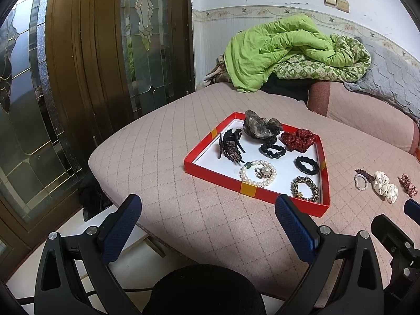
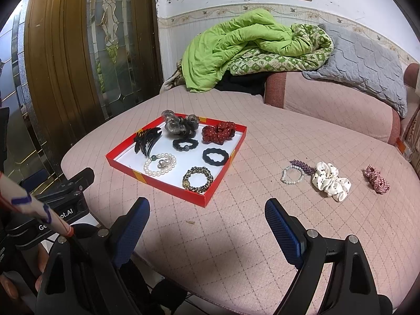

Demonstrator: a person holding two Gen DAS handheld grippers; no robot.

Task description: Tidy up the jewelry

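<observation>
Both tools, left and right, I held spread apart and empty, four pieces awaiting the red tray.

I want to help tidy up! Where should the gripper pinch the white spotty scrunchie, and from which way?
Best guess: the right gripper, open now, comes down from above onto the white scrunchie and pinches across one puffy fold at its near-right end. It lies flat and soft on the cushion, so a raised fold is easiest. That end is also away from the purple clip and pearl bracelet beside it.
</observation>
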